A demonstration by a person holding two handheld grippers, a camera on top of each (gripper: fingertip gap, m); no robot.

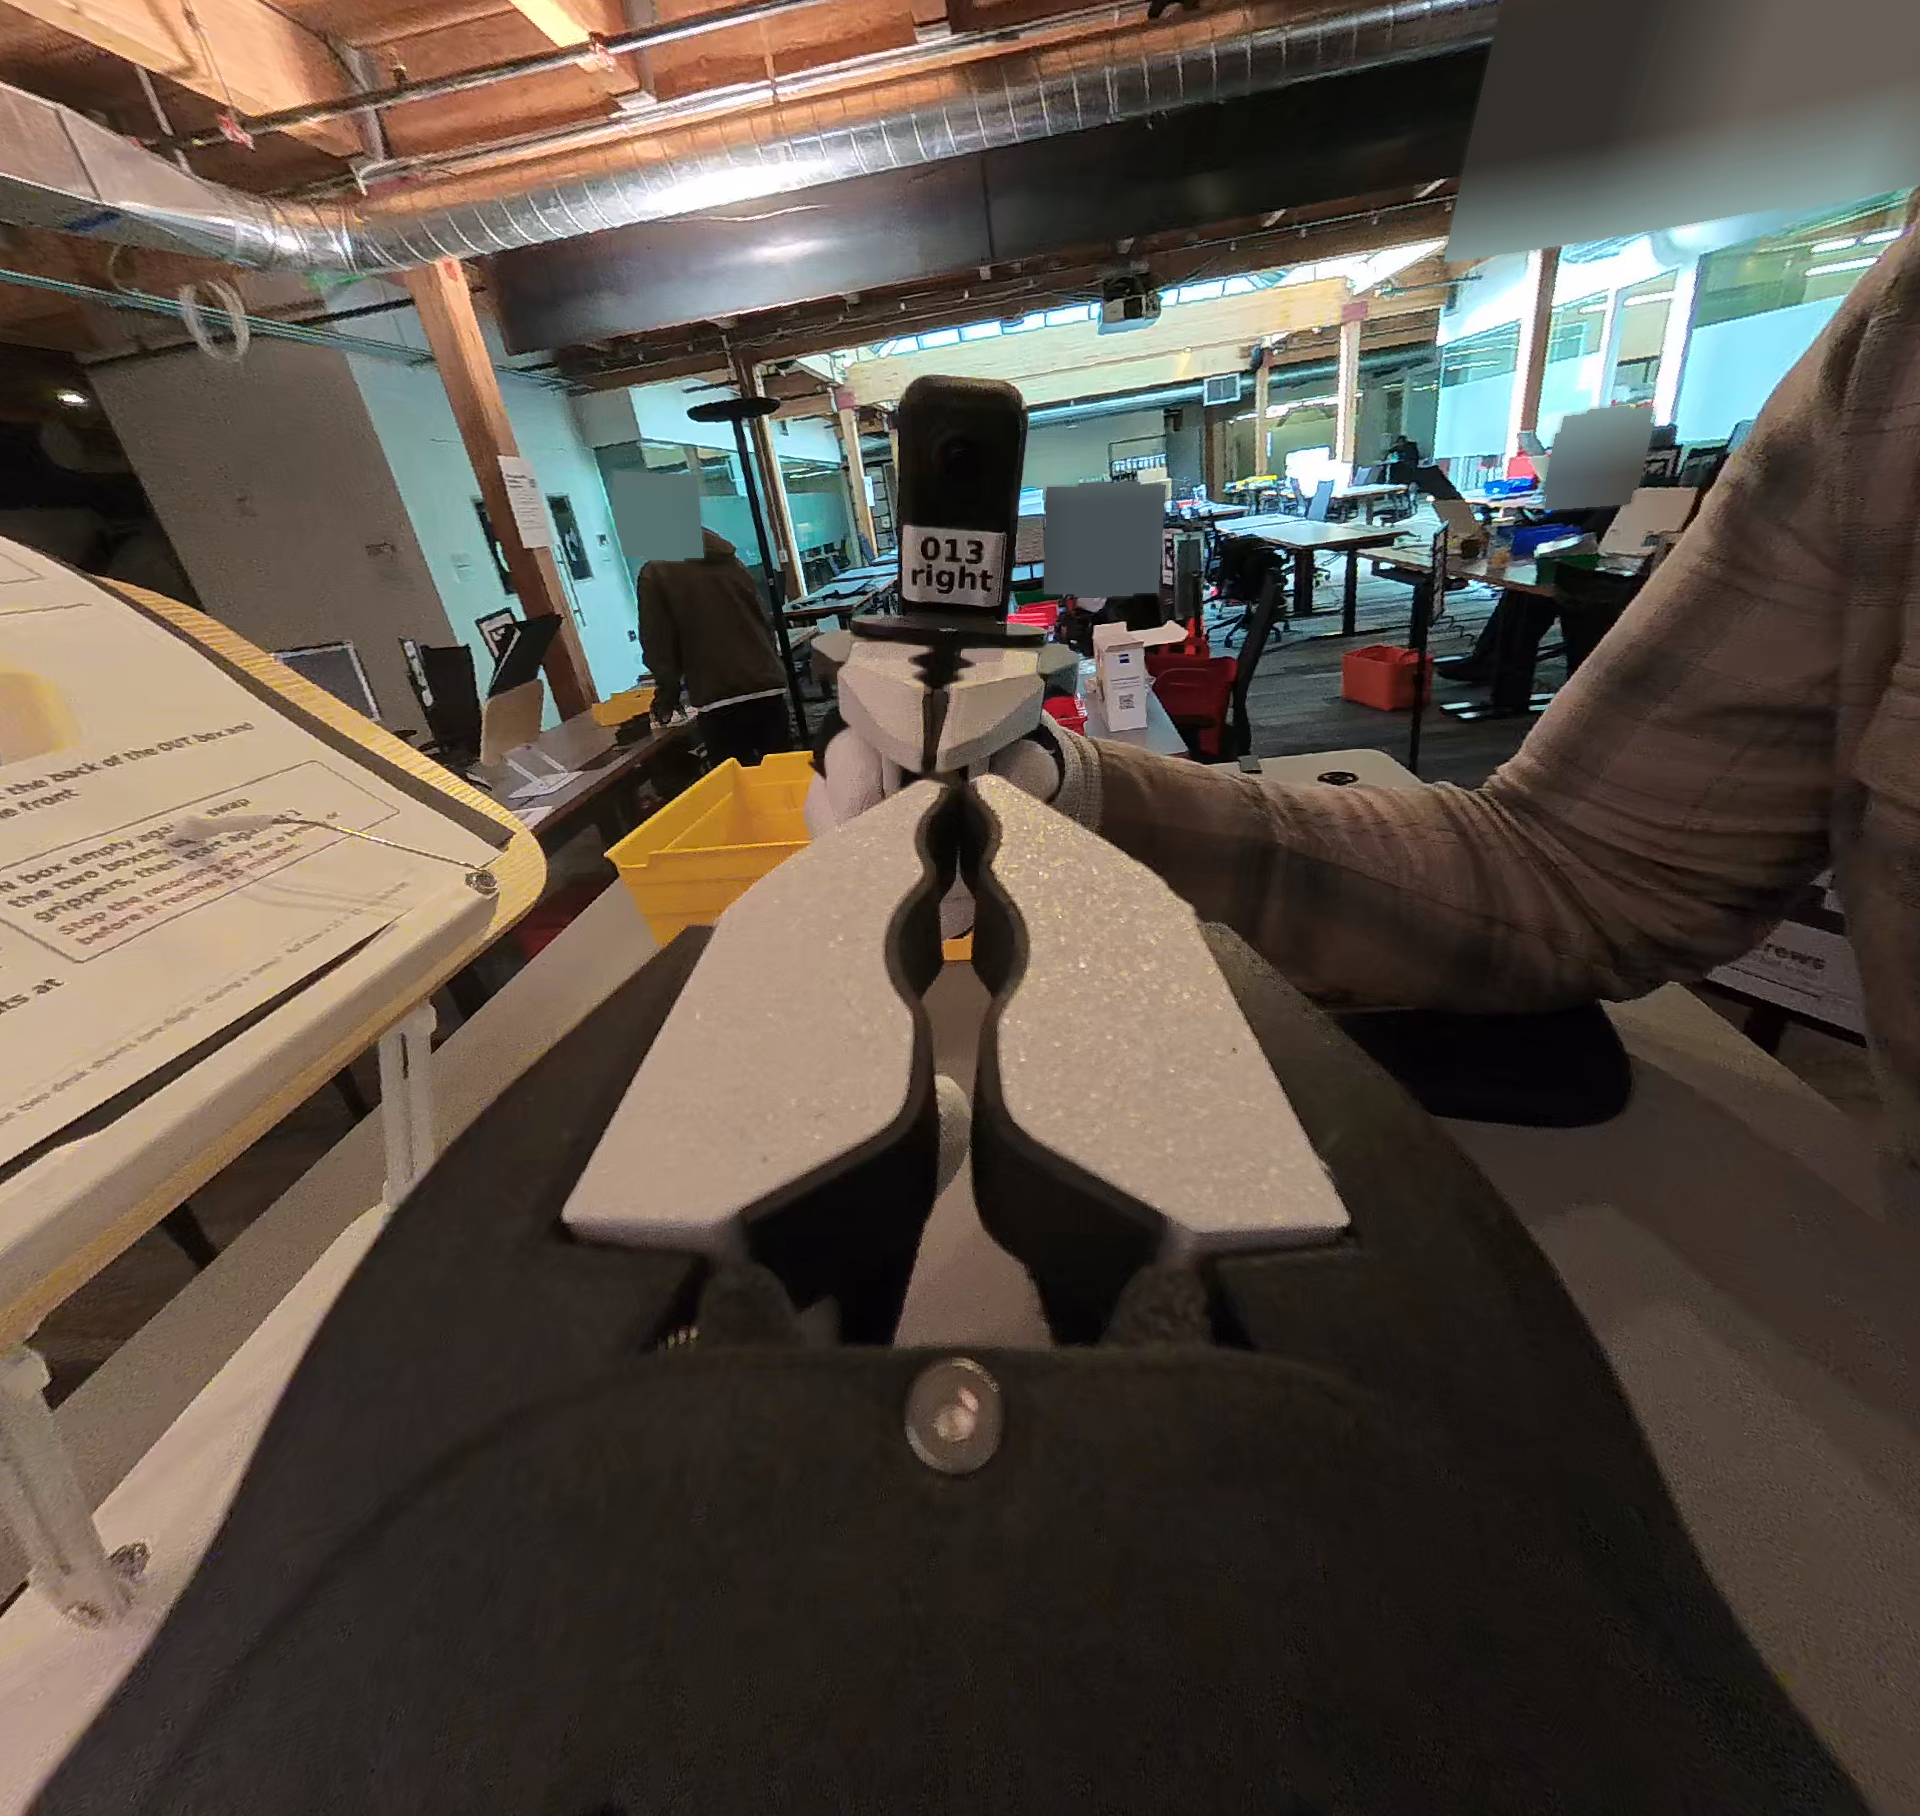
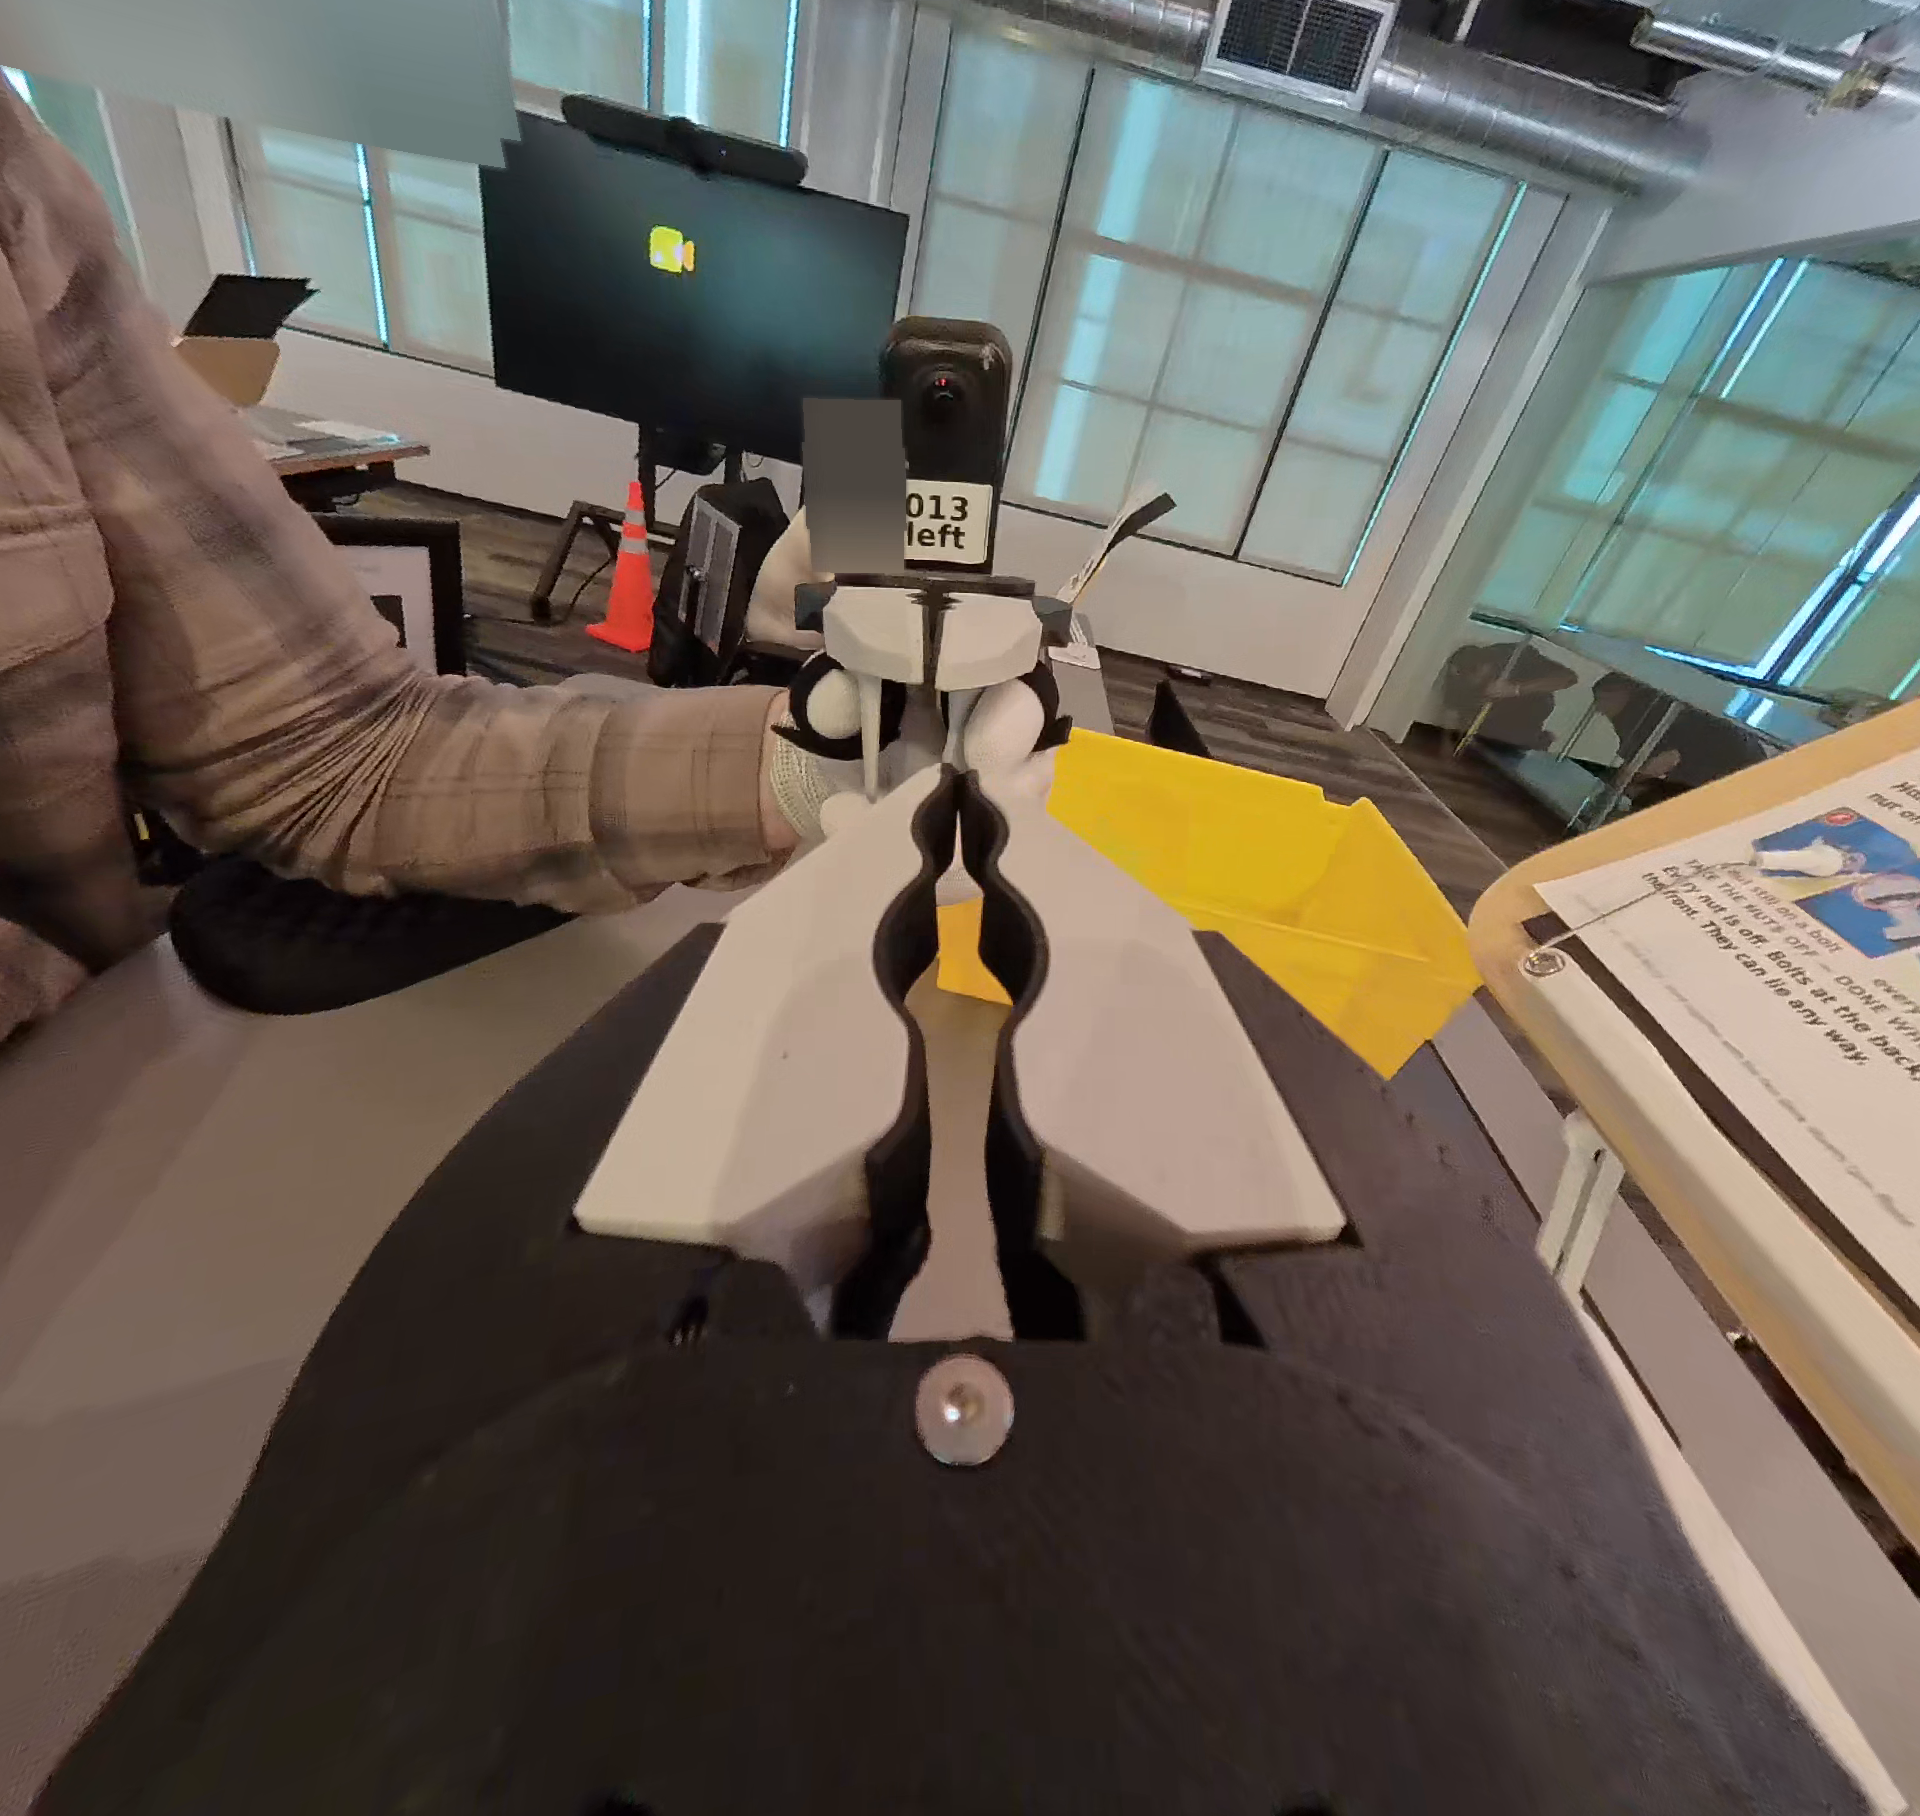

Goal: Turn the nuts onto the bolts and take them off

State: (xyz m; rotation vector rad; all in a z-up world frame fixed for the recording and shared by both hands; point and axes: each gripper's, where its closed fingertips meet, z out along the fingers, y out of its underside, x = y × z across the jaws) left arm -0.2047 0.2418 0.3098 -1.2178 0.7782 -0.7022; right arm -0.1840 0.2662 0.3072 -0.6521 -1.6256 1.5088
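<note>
No nut or bolt shows in either view. My two grippers point at each other, tip to tip, above the grey table (image 1: 1662, 1195). In the left wrist view my left gripper (image 1: 951, 792) is shut with nothing between its fingertips. The right gripper (image 1: 940, 727) faces it just beyond, held in a white-gloved hand (image 1: 852, 779). In the right wrist view my right gripper (image 2: 956, 781) is shut and empty. The left gripper (image 2: 940, 660) faces it, also in a gloved hand (image 2: 831, 727).
A yellow bin (image 1: 717, 836) stands behind the grippers; it also shows in the right wrist view (image 2: 1247, 857). A tilted instruction board stands at each side of the table (image 1: 208, 831) (image 2: 1766, 935). A black pad (image 2: 312, 935) lies under the person's sleeve (image 1: 1455, 831). My right fingertips sit around 4 cm from my left ones.
</note>
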